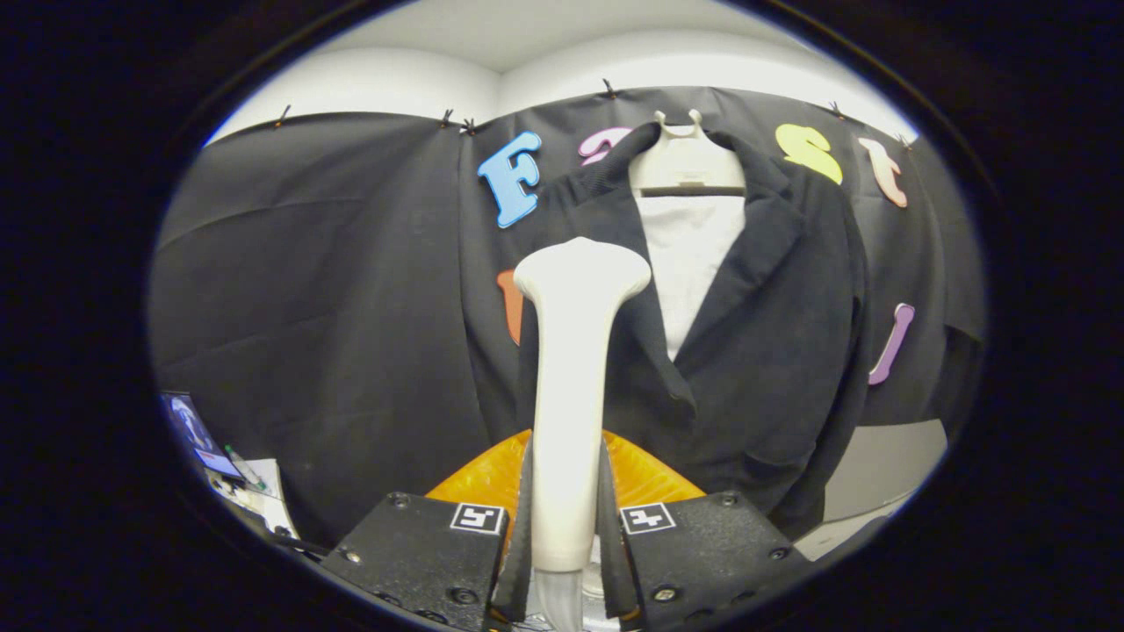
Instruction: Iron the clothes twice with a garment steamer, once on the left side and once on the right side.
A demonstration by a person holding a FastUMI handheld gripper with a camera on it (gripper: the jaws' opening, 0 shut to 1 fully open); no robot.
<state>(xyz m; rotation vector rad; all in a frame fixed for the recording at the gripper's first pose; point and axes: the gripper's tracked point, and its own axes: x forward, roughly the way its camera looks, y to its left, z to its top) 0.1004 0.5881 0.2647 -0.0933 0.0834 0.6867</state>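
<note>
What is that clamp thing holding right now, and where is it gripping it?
The gripper is shut on the garment steamer, both fingers pressing the lower part of its handle, its head raised before the dark jacket.

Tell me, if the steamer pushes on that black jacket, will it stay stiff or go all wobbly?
Probably wobbly. The black jacket hangs loose from a hanger with soft folds, so it would likely swing and dent inward. The gripper is shut on the steamer, which looks rigid, so the cloth should give way, not the steamer.

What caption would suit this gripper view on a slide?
The tool grips a white garment steamer, its head raised toward a dark jacket on a hanger.
</note>
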